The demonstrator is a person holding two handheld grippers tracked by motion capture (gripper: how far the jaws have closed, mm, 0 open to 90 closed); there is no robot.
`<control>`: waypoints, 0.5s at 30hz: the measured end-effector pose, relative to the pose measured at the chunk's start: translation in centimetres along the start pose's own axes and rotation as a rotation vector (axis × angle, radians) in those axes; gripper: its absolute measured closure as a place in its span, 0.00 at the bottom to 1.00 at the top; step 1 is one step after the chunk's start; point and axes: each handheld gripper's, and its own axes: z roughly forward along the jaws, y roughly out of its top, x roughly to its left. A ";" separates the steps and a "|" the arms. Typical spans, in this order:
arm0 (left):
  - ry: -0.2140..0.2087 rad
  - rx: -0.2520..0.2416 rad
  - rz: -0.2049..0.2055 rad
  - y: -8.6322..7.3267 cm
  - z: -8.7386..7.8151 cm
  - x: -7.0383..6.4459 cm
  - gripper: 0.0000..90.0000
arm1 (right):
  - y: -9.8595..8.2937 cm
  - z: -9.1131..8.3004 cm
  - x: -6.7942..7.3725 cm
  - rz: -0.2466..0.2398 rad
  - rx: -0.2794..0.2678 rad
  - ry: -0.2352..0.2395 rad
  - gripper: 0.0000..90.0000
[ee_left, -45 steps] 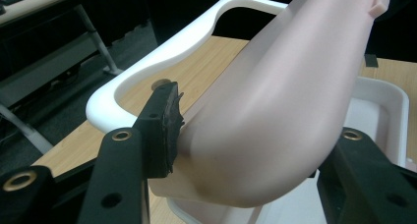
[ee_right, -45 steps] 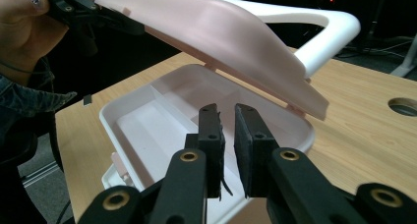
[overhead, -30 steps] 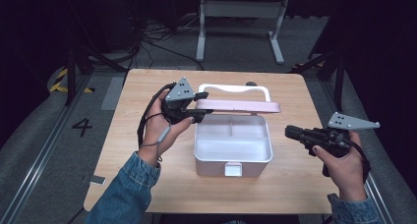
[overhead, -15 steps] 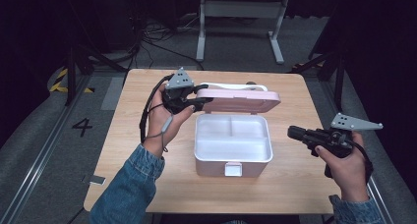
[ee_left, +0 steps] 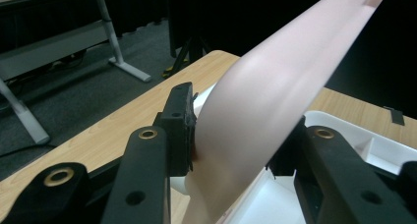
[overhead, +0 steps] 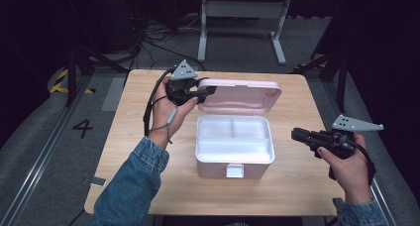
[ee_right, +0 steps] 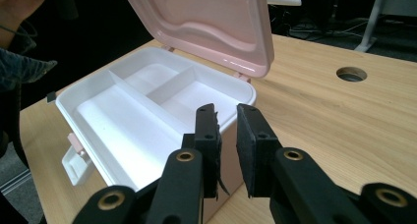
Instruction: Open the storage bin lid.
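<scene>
A white box (overhead: 218, 165) with a divided, empty inside stands in the middle of the wooden table (overhead: 297, 196). Its pink lid (overhead: 242, 94) is hinged at the far side and stands raised, tilted back. My left gripper (overhead: 204, 92) is shut on the lid's left end; in the left gripper view the pink lid (ee_left: 275, 86) sits between the two black jaws of the left gripper (ee_left: 241, 130). My right gripper (overhead: 295, 134) hovers to the right of the box, apart from it. In the right gripper view the right gripper (ee_right: 228, 130) points at the box (ee_right: 123, 116) and lid (ee_right: 206, 13), jaws nearly together, holding nothing.
A small pink latch (overhead: 235, 170) hangs on the box's front wall. A round cable hole (ee_right: 351, 74) is cut in the table at the far right. A white frame stand (overhead: 242, 10) and cables lie on the floor beyond the table.
The left gripper has swung the pink lid up and back, from low over the box to raised. The right gripper has stayed almost in place.
</scene>
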 end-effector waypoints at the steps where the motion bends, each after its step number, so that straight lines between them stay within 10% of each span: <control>1: 0.003 0.003 -0.004 0.1 0.1 0.1 0.69 | -0.1 0.0 -0.1 0.001 0.003 -0.003 0.88; 15: 0.023 0.037 -0.035 0.9 1.6 1.8 0.69 | -0.9 0.1 -1.0 0.003 0.071 -0.068 0.75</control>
